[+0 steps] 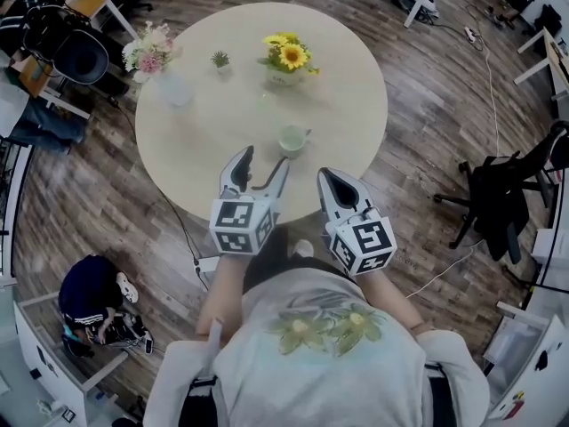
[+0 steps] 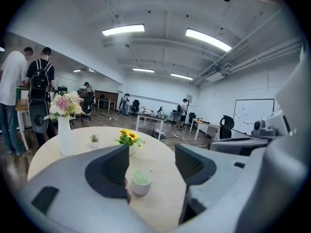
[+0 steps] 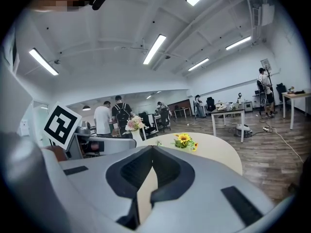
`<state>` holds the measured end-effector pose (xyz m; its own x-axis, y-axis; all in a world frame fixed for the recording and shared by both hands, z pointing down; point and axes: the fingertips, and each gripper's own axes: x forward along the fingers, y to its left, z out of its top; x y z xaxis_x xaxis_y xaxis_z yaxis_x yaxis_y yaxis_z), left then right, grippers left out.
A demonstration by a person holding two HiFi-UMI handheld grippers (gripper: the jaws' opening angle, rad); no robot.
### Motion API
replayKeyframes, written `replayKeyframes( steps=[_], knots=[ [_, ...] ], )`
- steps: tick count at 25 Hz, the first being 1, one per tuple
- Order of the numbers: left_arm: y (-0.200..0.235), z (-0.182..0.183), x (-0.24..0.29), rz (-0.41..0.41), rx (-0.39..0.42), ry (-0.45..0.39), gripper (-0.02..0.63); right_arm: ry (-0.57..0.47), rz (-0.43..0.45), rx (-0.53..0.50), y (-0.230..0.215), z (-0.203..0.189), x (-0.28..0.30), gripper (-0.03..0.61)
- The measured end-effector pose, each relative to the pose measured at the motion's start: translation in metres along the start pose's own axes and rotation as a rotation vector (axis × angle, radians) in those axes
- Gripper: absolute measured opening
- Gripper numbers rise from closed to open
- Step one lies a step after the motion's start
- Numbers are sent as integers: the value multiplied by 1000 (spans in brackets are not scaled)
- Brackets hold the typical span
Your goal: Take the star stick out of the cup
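Note:
A pale green cup stands on the round wooden table near its front edge; in the left gripper view the cup sits low between the jaws, still ahead of them. No star stick can be made out in it. My left gripper hovers just short of the cup, slightly to its left, jaws open and nothing between them. My right gripper is held to the right of the cup over the table's edge, its jaws shut and empty.
At the back of the table stand a sunflower pot, a tiny green plant and a vase of pink flowers. A black chair is off to the right. A person crouches at the lower left.

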<state>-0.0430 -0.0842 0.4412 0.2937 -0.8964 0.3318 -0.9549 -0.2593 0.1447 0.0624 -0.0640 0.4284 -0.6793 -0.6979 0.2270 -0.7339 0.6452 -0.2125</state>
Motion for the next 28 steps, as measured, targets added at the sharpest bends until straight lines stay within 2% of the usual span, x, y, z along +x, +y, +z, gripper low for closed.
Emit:
replayKeyframes(
  steps=[4, 8, 14, 20, 28],
  knots=[
    [15, 7, 9, -2, -4, 5, 282, 10, -22, -2, -4, 3, 12, 15],
    [29, 8, 22, -29, -18, 32, 375, 9, -32, -3, -1, 9, 27, 15],
    [39, 9, 43, -72, 9, 66, 419, 6, -63, -2, -3, 15, 44, 17],
    [54, 12, 59, -99, 21, 90, 434, 7, -104, 10, -9, 17, 57, 16],
    [75, 14, 82, -130, -24, 105, 434, 7, -153, 31, -19, 17, 75, 16]
  ],
)
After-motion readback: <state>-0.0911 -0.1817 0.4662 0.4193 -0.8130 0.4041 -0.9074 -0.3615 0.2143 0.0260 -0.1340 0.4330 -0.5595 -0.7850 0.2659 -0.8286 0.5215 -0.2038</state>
